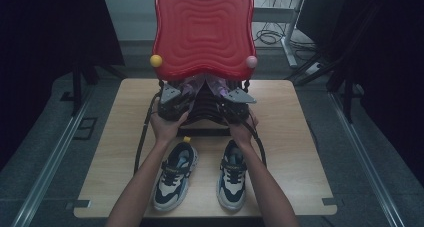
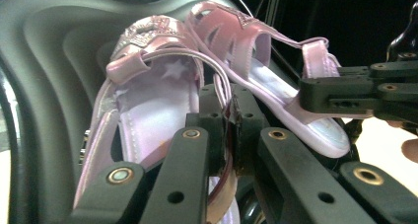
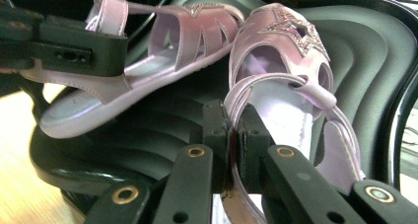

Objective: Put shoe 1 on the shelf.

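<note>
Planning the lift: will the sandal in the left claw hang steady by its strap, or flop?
Likely to flop: the left claw pinches only the thin strap, which already bends. The sandal looks light, so slipping seems unlikely, but its sole may swing and bump the other sandal.

A pale wooden bench (image 1: pixel 295 137) with rounded corners stands on a grey floor (image 1: pixel 60 152). At its near edge sits a pair of sneakers, the left one (image 1: pixel 173 176) angled slightly outward, the right one (image 1: pixel 232 175) just beside it, toes pointing away. Farther back on the bench stands a black ribbed tray stand (image 1: pixel 207 118) that bears an upright red wavy tray (image 1: pixel 203 29).
</note>
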`<state>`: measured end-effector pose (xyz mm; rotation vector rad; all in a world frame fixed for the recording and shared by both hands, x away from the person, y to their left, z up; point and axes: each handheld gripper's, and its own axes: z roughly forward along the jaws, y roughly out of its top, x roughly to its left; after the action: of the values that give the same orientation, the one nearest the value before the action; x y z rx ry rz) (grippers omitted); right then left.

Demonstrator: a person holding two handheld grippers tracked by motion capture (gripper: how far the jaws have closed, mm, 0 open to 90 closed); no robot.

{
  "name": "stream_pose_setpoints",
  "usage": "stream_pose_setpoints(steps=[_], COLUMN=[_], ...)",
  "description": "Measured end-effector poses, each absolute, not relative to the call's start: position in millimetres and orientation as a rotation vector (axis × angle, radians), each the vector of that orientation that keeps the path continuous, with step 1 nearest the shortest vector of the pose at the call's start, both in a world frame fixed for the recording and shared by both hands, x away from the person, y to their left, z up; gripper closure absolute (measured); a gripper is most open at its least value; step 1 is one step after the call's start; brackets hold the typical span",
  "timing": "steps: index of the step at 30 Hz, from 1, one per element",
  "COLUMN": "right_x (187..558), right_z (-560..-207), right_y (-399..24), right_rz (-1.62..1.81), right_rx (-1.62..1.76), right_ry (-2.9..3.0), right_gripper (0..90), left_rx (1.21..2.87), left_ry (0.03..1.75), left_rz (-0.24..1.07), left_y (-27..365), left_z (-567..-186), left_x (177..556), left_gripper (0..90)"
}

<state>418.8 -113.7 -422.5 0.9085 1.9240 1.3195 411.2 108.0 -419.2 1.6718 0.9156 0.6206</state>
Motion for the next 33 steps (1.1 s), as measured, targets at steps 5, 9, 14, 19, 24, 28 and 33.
stream_pose_setpoints(steps=[5,9,14,19,24,28,33], right_x=[420.7,421.8,421.9,416.0,409.4,405.3,396.2], right_z=[-428.1,-431.3,-431.4,-424.4,-417.3,-413.0,-406.8], right_y=[-112.8,-109.6,-108.7,-114.2,-118.1,-122.2,-131.3], right_rz=[1.265,1.249,1.237,1.293,1.319,1.327,1.389], right_rx=[0.909,0.9,0.897,0.898,0.893,0.889,0.885], right_ry=[1.977,2.006,2.034,2.056,2.066,2.072,2.094], right_gripper=[82.9,81.9,71.5,61.2,58.3,57.1,55.5], left_rx=[1.707,1.726,1.715,1.696,1.679,1.688,1.69], left_ry=[0.916,0.915,0.926,0.934,0.947,0.949,0.952], left_rz=[0.598,0.575,0.555,0.547,0.526,0.519,0.459], left_y=[103.4,104.2,108.9,115.8,122.4,125.8,132.4], left_z=[-426.2,-431.8,-430.1,-424.0,-418.0,-416.9,-417.2], left_x=[411.5,410.0,406.4,399.8,391.4,386.2,377.2], left_gripper=[81.5,77.0,67.0,61.6,59.2,57.2,55.8])
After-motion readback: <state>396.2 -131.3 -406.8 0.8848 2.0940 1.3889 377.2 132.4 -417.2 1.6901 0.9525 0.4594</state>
